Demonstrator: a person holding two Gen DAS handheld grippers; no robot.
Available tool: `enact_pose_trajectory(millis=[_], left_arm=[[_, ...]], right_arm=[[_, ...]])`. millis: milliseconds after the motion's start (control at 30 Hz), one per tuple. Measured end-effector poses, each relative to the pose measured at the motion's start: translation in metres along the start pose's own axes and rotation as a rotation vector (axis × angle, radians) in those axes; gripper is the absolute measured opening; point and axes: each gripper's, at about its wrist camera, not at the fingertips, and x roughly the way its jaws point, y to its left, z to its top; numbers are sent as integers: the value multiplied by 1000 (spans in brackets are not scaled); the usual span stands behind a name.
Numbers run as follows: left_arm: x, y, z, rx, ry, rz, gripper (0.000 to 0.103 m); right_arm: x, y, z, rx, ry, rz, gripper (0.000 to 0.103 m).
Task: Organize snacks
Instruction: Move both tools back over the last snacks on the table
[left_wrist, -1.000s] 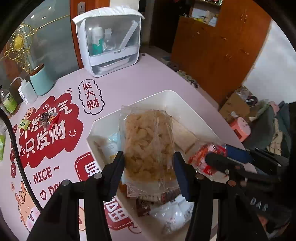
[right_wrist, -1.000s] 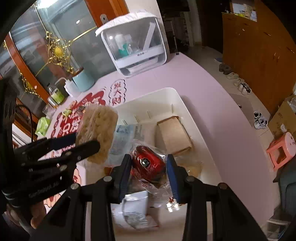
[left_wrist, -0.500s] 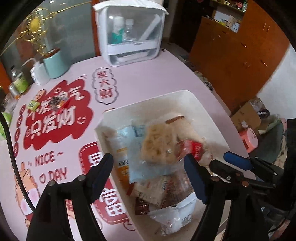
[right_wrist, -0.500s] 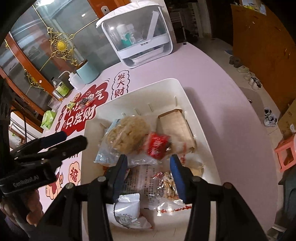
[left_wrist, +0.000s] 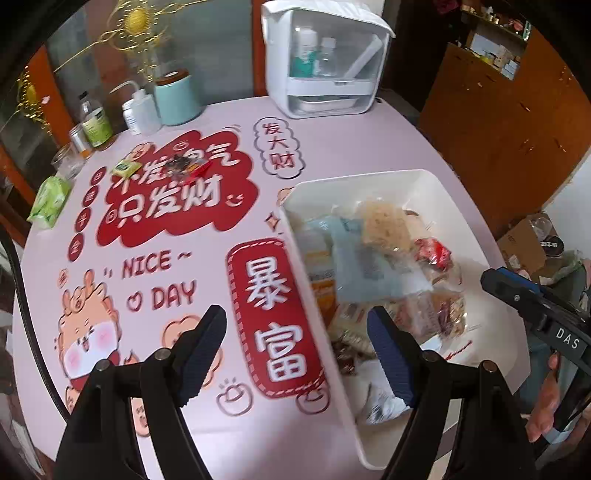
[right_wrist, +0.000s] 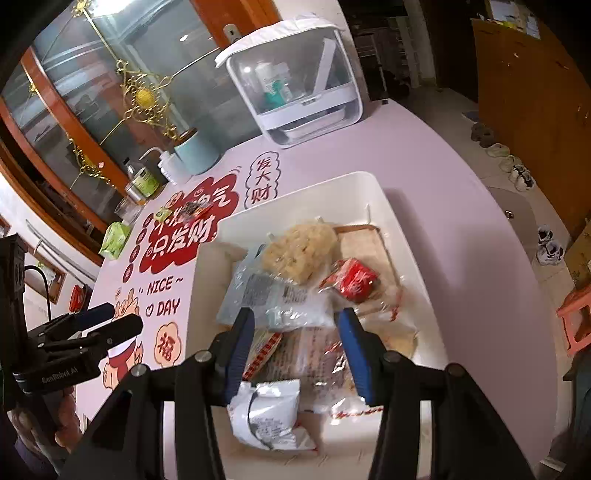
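Item: left gripper (left_wrist: 297, 350) — jaws wide, empty; I hold it over the bin's left wall, swung toward the tablecloth (left_wrist: 166, 266). A second ago it was clamped on the puff bag; that grip is gone

Item: right gripper (right_wrist: 295, 350) — jaws wide, empty, above the near half of the bin. A second ago it pinched the red pack; also let go

Item: bin (right_wrist: 303, 192) — white, on the pink cloth, holding all the snacks I can see in it

Item: puff bag (right_wrist: 301, 251) — now lying in the bin, mid-left, on top of a pale blue pack (right_wrist: 258, 291)

Item: red pack (right_wrist: 356, 277) — now lying in the bin just right of the puff bag, beside a brown carton (right_wrist: 364, 240)

Item: loose snacks (left_wrist: 184, 168) — small wrappers on the red print, well apart from the bin; green pack (left_wrist: 50, 201) at the cloth's far left edge

Judgement: both drops are done; I reckon the stray wrappers are next, and the left gripper already faces that way
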Motion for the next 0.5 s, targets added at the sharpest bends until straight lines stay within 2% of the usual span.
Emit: enact_pose_trajectory(millis=[233,500], left_arm=[[-22,27,-17,-41,-11,49,78],[-51,72,-41,-129,-22,129,78]], right_arm=[[1,26,-10,-50,12,35,48],[9,81,-20,-179,22,104,48]])
